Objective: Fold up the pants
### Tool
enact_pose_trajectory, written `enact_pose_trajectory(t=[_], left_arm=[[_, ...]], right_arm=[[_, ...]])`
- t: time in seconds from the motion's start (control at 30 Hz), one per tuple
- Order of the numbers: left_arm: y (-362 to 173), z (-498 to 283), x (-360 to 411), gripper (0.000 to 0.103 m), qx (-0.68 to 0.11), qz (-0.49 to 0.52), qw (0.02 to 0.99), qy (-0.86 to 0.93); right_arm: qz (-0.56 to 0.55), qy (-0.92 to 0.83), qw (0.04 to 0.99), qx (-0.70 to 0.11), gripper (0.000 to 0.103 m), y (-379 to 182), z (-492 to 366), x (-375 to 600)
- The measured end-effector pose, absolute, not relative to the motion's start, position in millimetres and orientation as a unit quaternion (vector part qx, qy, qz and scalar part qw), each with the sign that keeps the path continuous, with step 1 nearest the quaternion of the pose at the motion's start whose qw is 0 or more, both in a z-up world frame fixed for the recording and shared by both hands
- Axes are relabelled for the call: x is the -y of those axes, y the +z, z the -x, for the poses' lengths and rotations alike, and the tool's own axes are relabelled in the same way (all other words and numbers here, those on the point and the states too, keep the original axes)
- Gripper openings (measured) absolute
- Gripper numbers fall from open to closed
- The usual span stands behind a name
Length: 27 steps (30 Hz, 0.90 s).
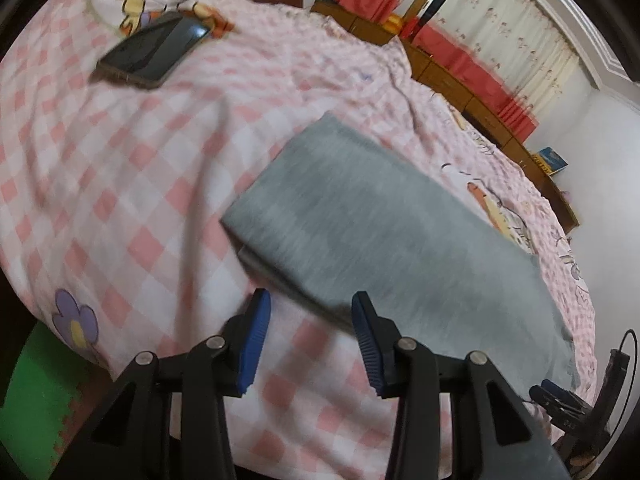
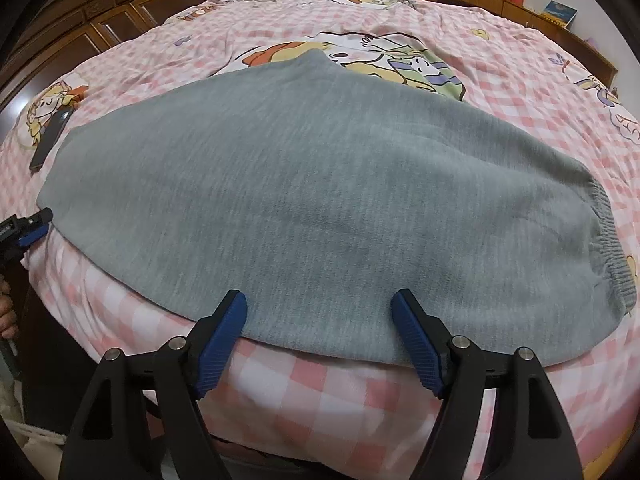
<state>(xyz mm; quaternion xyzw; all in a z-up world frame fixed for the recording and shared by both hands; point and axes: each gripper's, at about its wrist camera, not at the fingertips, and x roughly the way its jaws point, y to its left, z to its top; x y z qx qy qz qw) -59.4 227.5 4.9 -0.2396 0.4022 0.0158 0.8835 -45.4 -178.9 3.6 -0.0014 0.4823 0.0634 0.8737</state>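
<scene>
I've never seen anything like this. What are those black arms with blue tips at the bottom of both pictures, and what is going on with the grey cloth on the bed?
No robot here: a person holds one clamp-like tool in each hand, and a small camera on each looks along its two blue-padded fingers. One picture comes from the left tool, the other from the right tool. On the pink checked bedcover lie folded grey fleece pants and a dark smartphone. Neither tool holds anything: both stand open at the pants' near edge, the left one at a corner, the right one with that edge between its fingers, not pinched. The left tool also shows at the right view's left border.
</scene>
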Motion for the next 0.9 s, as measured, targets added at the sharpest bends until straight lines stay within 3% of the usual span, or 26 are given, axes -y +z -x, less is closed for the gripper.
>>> enact_pose_trajectory(t=[0.37,0.5,0.9], left_arm=[[-4.4,41.6,-241.0,0.042,-0.371,0.287,0.883,0.012],[7.5,46.5,-228.9,0.024,-0.361,0.24,0.901,0.038],[-9.5,34.2,-238.2,0.03,-0.366,0.292,0.881,0.064]], right_arm=[[0.006,0.063,0.875,-0.48,0.079,3.6,44.8,179.7],[0.01,0.062,0.876,-0.478,0.08,2.6,44.7,178.1],[0.011,0.062,0.878,-0.475,0.08,2.1,45.1,176.8]])
